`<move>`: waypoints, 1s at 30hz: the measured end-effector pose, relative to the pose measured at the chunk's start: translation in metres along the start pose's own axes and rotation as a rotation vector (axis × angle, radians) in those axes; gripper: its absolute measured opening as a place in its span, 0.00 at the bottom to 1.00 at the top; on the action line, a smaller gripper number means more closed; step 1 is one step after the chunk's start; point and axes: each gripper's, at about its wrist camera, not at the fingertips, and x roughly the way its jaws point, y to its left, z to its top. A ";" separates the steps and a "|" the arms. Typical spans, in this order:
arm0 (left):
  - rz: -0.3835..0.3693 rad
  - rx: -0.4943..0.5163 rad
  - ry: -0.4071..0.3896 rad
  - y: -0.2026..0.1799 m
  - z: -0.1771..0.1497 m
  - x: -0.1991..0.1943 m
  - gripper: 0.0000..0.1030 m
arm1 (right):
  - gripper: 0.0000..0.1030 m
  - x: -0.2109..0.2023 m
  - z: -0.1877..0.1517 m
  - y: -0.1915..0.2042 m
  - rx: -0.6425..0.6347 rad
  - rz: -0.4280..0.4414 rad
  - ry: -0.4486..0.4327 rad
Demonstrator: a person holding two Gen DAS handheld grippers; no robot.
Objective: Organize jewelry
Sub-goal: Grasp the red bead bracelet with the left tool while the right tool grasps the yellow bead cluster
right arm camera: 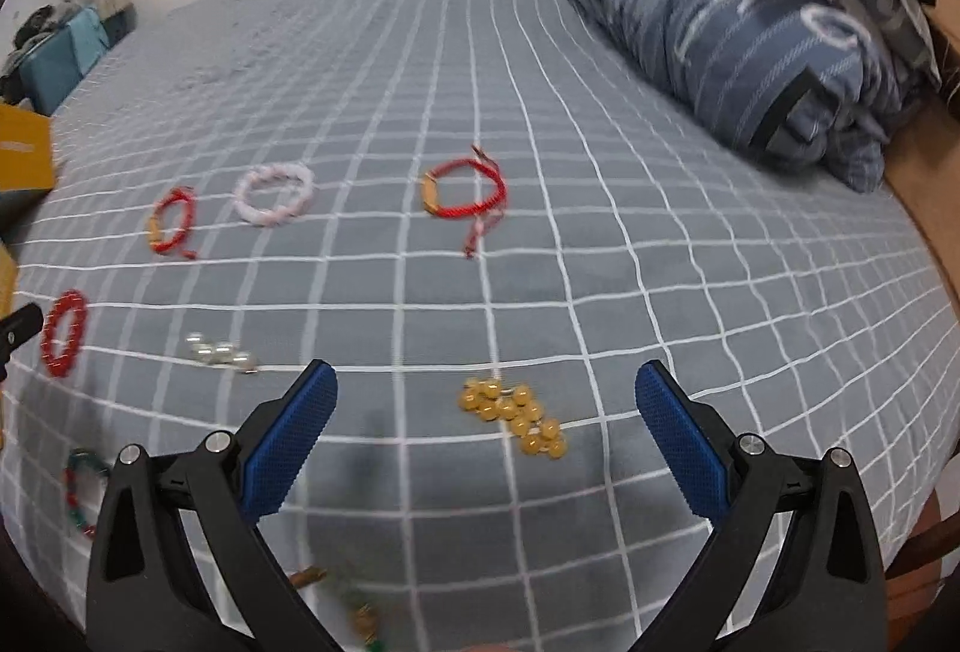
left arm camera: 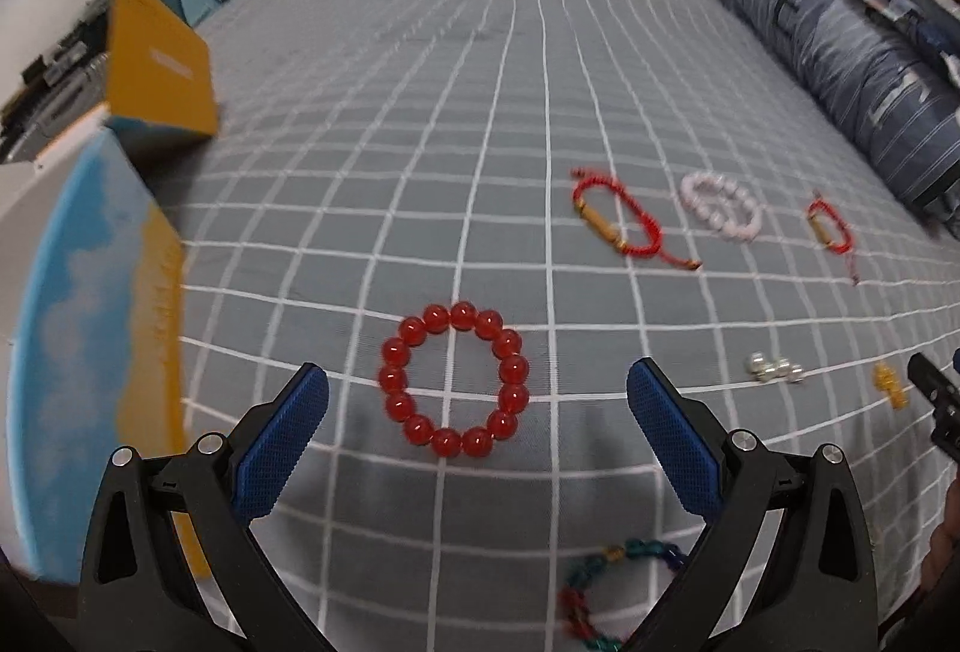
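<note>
Jewelry lies scattered across a grey bedsheet with a white grid (left arm camera: 480,123), and the moment turns on which piece sits in front of which tool. At far left, an open yellow-and-blue cardboard box (left arm camera: 102,304) stands at the edge of the bed, probably the destination for the pieces. Just right of it, the left gripper (left arm camera: 477,391) hovers with its blue-padded jaws spread wide and holding nothing; a bracelet of round, glossy red beads (left arm camera: 454,380) lies flat on the sheet directly ahead, centred in the gap between the pads, a ring with no long axis to favour. A braided teal-and-red cord bracelet (left arm camera: 606,592) rests below and nearer the camera. Further right and farther off sit a red cord bracelet with a gold tube (left arm camera: 624,223), a ring of pale pink beads (left arm camera: 720,205) and a few loose silver-white pearls (left arm camera: 774,368). The right gripper (right arm camera: 486,394), jaws likewise spread and empty, faces a heap of small amber-yellow beads (right arm camera: 513,415) lying just ahead between its pads, its length running diagonally down to the right. Judging by position, the left hand is nearer the red ring and the box.
</note>
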 end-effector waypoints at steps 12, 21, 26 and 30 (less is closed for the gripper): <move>0.053 0.030 0.060 -0.012 -0.001 0.050 0.95 | 0.93 0.042 0.001 -0.008 0.010 0.021 0.110; -0.005 -0.028 0.093 0.001 0.002 0.061 0.95 | 0.81 0.050 0.001 -0.003 0.013 0.034 0.151; -0.007 -0.056 0.110 0.003 0.001 0.059 0.87 | 0.65 0.047 0.002 -0.004 0.013 0.048 0.162; 0.001 -0.067 0.116 0.006 0.001 0.054 0.65 | 0.43 0.043 0.002 -0.003 0.022 0.046 0.167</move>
